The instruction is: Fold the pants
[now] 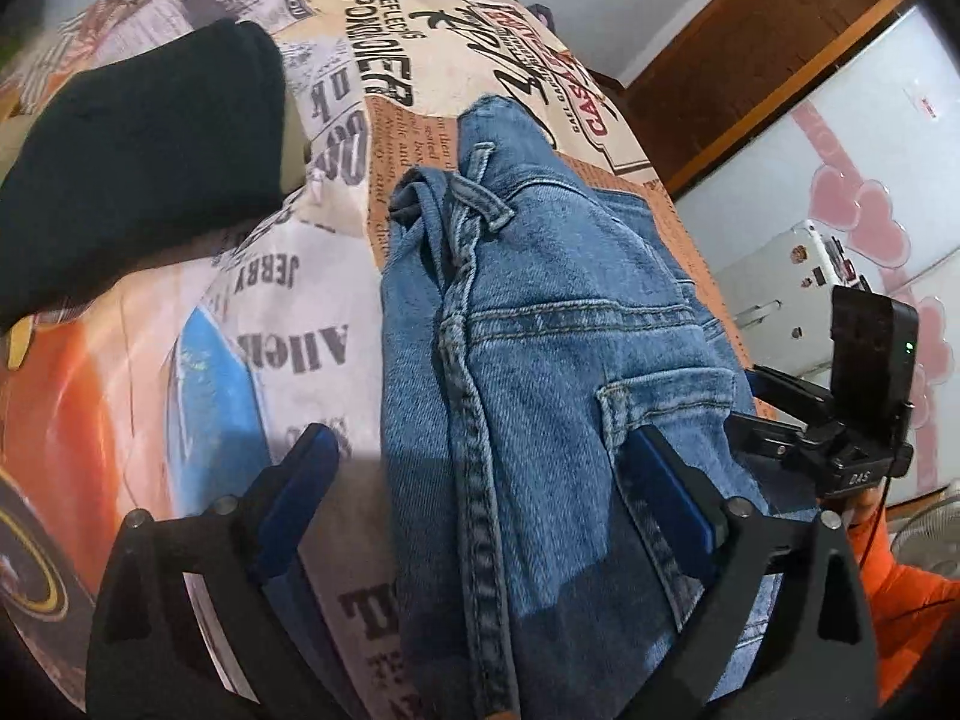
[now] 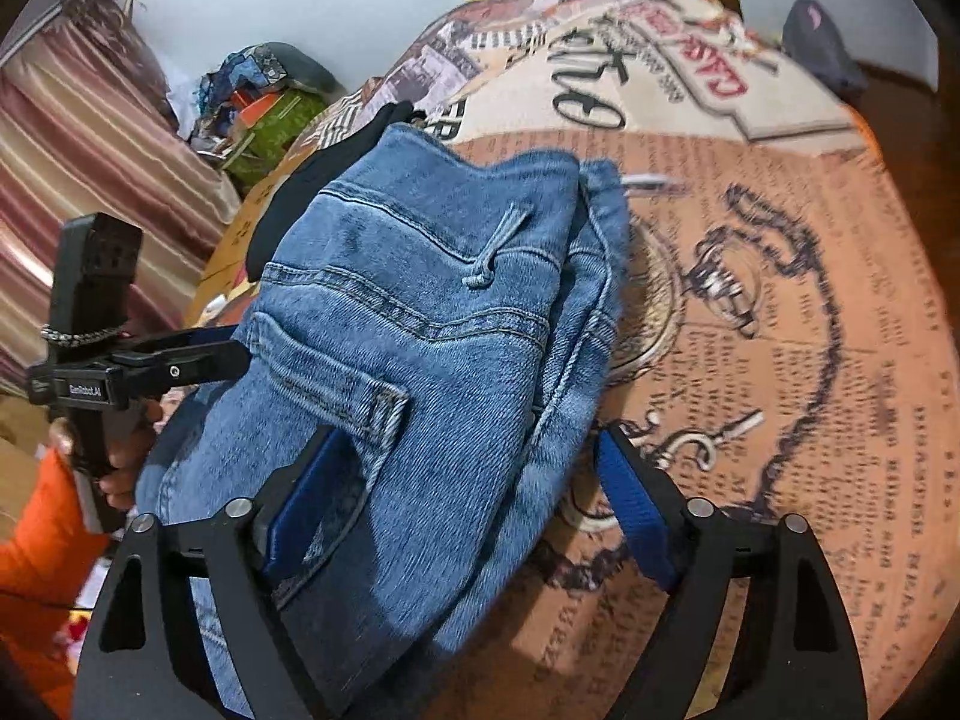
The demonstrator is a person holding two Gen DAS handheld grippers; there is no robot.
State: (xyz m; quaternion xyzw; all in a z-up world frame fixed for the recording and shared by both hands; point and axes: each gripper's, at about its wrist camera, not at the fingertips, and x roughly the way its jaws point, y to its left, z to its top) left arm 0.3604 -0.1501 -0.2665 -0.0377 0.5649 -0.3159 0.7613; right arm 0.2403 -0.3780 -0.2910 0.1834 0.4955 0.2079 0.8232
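Observation:
Blue denim pants (image 1: 540,324) lie folded into a thick bundle on a bed with a newspaper-print cover (image 1: 288,324); the waistband, belt loop and back pocket face up. They also show in the right wrist view (image 2: 408,336). My left gripper (image 1: 486,456) is open, its blue-padded fingers either side of the bundle's near end. My right gripper (image 2: 468,456) is open too, its fingers straddling the bundle's near edge. Each gripper shows in the other's view, the right one (image 1: 840,420) and the left one (image 2: 120,372), at opposite sides of the bundle.
A black folded garment (image 1: 138,156) lies on the bed beyond the pants, to the left. A white cabinet with pink hearts (image 1: 840,180) and a wooden frame stand off the bed's right. Striped curtains (image 2: 78,168) and a clutter pile (image 2: 264,102) lie left.

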